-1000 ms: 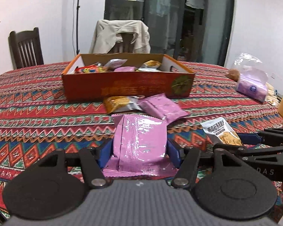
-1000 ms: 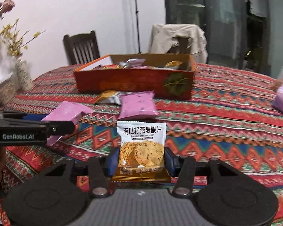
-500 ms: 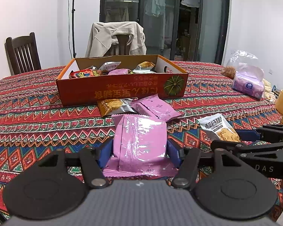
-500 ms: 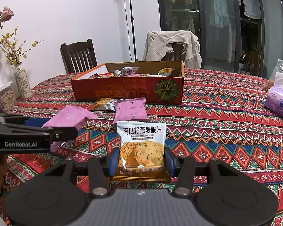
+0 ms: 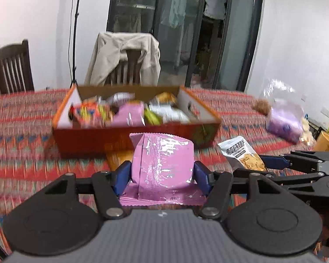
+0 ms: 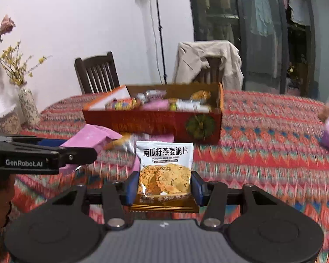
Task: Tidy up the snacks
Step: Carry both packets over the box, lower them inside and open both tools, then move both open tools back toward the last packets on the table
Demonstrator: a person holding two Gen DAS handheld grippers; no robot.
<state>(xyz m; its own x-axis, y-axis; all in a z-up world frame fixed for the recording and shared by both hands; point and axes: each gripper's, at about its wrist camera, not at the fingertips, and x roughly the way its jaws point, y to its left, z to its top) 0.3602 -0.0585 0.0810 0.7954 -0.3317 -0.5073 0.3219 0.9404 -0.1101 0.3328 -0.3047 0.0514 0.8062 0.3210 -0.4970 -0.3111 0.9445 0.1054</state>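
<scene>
Nearest, left gripper (image 5: pixel 162 174): blue pads pinching a glossy pink foil snack packet (image 5: pixel 162 164), held above the patterned red tablecloth (image 5: pixel 22 149). Right gripper (image 6: pixel 164 185): clamped on a white-and-orange pumpkin-seed oat crisp packet (image 6: pixel 164 168). Beyond: orange cardboard box (image 6: pixel 155 127) holding assorted snack packets.

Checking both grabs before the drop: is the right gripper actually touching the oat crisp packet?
Touching. In the right wrist view the right gripper has both blue pads pressed against the sides of the oat crisp packet, with no gap either side.
</scene>
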